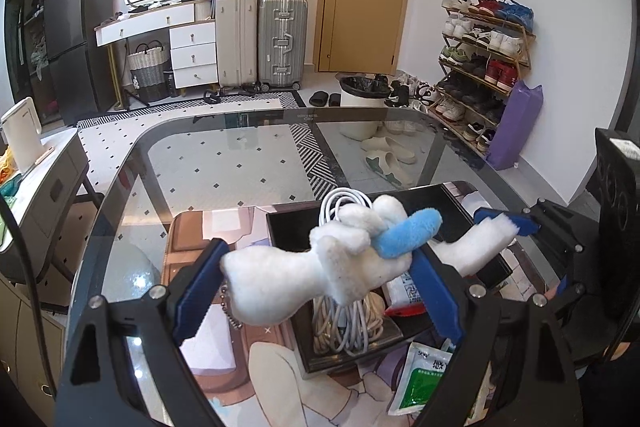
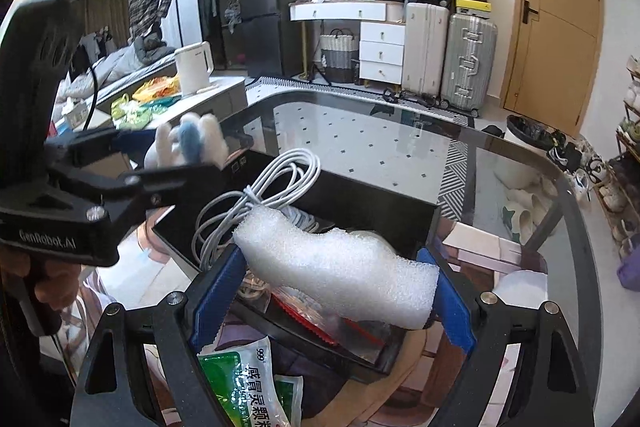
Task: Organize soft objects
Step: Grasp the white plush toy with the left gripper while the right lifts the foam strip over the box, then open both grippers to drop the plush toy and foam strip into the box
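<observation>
The left tool (image 1: 316, 291) is clamping a white plush toy (image 1: 320, 267) above the black tray (image 1: 424, 197); the right tool (image 2: 336, 291) is squeezing a foam piece (image 2: 340, 267) over it. Either could be snagging the coiled cable (image 2: 256, 195) when dropping.

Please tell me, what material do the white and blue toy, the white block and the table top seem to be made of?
White and blue stuffed toy: plush fabric, by its fuzzy, matte pile; probably soft filling.
White spongy block: likely packing foam, by its coarse, bubbly, faintly translucent surface.
Dark-rimmed table top: glass, glossy and see-through, since the patterned floor shows through it.
</observation>
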Available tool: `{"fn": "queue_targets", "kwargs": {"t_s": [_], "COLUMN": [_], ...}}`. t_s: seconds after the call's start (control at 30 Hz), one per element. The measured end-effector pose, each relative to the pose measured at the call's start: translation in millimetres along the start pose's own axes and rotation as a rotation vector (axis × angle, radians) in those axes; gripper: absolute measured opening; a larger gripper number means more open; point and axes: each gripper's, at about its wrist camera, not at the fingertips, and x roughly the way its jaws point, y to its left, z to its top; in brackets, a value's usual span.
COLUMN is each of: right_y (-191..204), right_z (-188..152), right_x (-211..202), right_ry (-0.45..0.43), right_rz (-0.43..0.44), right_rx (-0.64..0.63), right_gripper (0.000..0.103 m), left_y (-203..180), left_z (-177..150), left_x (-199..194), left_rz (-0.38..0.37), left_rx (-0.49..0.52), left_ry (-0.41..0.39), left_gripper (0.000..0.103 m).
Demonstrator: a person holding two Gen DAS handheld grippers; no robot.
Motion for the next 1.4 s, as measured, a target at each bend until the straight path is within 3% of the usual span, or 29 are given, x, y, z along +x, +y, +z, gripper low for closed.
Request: {"fn": "queue_targets", "kwargs": {"t_s": [0.6, 0.77, 1.23, 1.4], "right_y": [1.2, 3.3, -6.2, -8.3], "right_z": [5.7, 1.3, -17.4, -27.5], "right_x": [33.7, 18.9, -13.0, -23.9], "right_ry": [-0.016, -0.054, -0.067, -0.048], "right_rz": [-0.009, -0.014, -0.047, -0.095], "right_rx": [-0.035, -0.058, -0.022, -0.033], "right_gripper": [0.090, 0.102, 0.102, 0.102], "left_y": [3.9, -1.7, -31.1, -37.7], "left_z": [2.1, 0.8, -2.3, -5.7], "left_x": [8.0, 14.1, 35.8, 44.7], "left_rz": [0.006, 0.000, -0.012, 0.001], "left_rx": [-0.004, 0.008, 0.081, 0.108], "left_ry": [0.009, 0.018, 0.055, 0.074], "left_gripper": [0.089, 0.089, 0.089, 0.090]}}
